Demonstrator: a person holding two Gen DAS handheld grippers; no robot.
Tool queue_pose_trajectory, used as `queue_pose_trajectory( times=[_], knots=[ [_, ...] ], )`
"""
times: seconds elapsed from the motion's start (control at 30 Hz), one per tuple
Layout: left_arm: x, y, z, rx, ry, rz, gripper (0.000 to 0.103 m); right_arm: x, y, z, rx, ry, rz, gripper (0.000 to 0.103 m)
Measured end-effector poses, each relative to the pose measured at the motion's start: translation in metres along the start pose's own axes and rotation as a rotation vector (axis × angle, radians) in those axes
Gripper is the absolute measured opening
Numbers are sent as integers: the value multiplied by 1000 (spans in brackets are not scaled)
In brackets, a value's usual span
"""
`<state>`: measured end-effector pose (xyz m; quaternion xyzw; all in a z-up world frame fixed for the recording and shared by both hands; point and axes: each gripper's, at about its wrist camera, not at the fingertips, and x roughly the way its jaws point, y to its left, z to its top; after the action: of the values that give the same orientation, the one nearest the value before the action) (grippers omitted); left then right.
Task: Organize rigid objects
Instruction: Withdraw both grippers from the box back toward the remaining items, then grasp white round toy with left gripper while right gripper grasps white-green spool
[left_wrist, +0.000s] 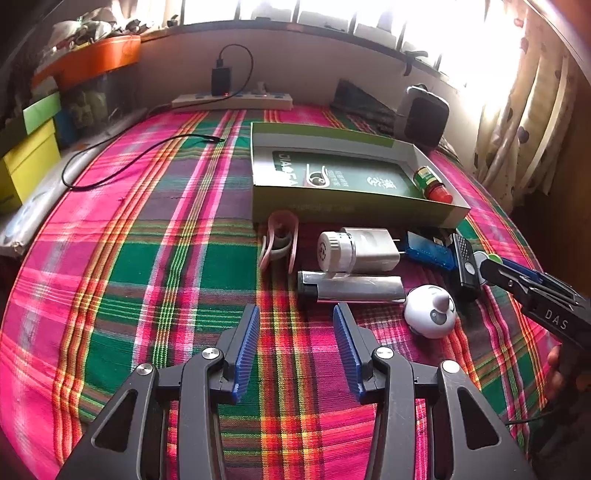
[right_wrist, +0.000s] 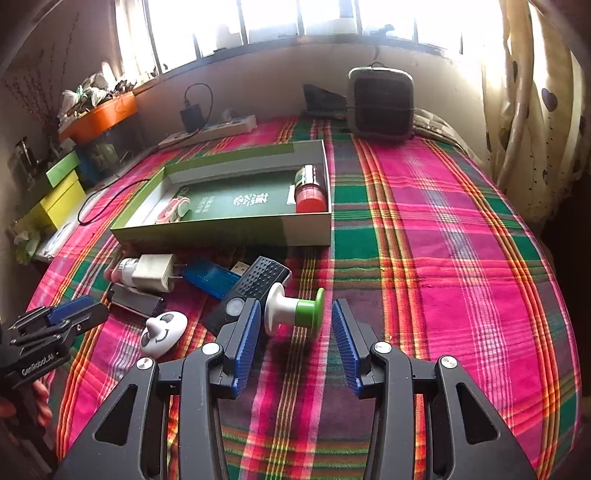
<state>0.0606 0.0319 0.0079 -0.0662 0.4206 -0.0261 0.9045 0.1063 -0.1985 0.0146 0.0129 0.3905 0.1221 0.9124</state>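
Note:
An open green box (left_wrist: 332, 203) (right_wrist: 221, 230) lies on the plaid cloth with a red-capped bottle (left_wrist: 434, 184) (right_wrist: 309, 190) inside. In front of it lie a white charger (left_wrist: 369, 251) (right_wrist: 153, 273), a silver lighter (left_wrist: 351, 288), a blue stick (right_wrist: 212, 277), a black remote (right_wrist: 255, 288), a white round toy (left_wrist: 430, 312) (right_wrist: 162, 332) and a pink clip (left_wrist: 277, 240). My left gripper (left_wrist: 295, 347) is open and empty, short of the lighter. My right gripper (right_wrist: 291, 343) is open, its fingers flanking a white-and-green knob (right_wrist: 295, 312) without touching it.
A power strip with a black charger (left_wrist: 232, 98) (right_wrist: 210, 129) lies at the back wall. A dark heater (right_wrist: 380, 107) (left_wrist: 424, 118) stands at the back right. Yellow and green boxes (left_wrist: 29, 155) stand at the left. A curtain (right_wrist: 535, 110) hangs at the right.

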Motion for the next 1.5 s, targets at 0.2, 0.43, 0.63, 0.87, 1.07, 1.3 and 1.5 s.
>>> queue_pose_trajectory(
  times=[0.2,0.43,0.63,0.87,1.07,1.3,1.5],
  knots=[
    [0,-3,1,7,0,-17,41,6,1,3,-6,10,-11,42],
    [-1,-7,2,13,0,-34,41,9,-3,8,12,19,-24,42],
    [-3,-14,3,31,-1,-54,41,7,-4,6,-1,12,-22,42],
    [-4,-25,2,55,3,-63,41,3,-3,5,-19,0,-19,33],
    [-2,-38,5,77,11,-91,41,0,-5,2,-27,-6,-26,33],
    [5,-55,7,95,37,-154,41,-9,-13,0,-18,-25,-33,33],
    [8,-62,9,101,44,-161,41,-14,-21,-3,-8,-32,-33,33]
  ],
)
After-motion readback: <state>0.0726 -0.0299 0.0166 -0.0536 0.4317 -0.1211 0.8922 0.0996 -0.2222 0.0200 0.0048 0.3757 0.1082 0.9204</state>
